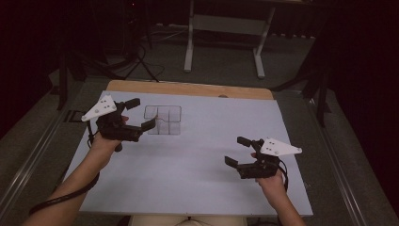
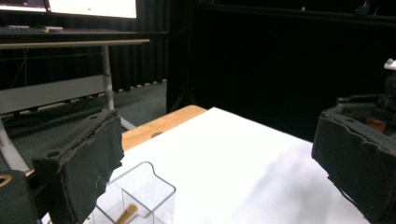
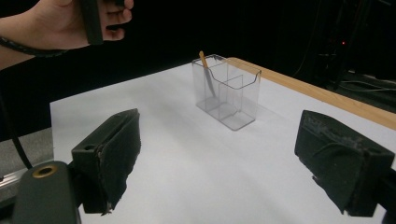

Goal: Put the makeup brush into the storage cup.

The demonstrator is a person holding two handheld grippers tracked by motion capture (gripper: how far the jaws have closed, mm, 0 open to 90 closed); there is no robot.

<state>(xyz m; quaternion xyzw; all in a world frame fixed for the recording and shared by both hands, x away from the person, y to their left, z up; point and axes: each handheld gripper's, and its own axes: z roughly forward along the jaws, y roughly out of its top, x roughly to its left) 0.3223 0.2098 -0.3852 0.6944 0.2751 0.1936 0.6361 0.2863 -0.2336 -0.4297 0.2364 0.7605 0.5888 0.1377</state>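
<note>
Left gripper (image 1: 139,113) hangs just beside the clear plastic holder (image 1: 163,120), jaws wide apart, nothing between them. Holder stands upright on the white tabletop (image 1: 202,155), toward its far left; a knife (image 3: 207,74) leans inside one compartment. Right gripper (image 1: 237,150) sits well apart, near right, jaws spread, empty.

High view looks down over the table (image 1: 197,155); both gripper views sit low and close, sharing the clear box (image 3: 227,91).

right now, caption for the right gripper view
Open right hand-held gripper faces a clear organizer holding one orange-handled tool.
</note>
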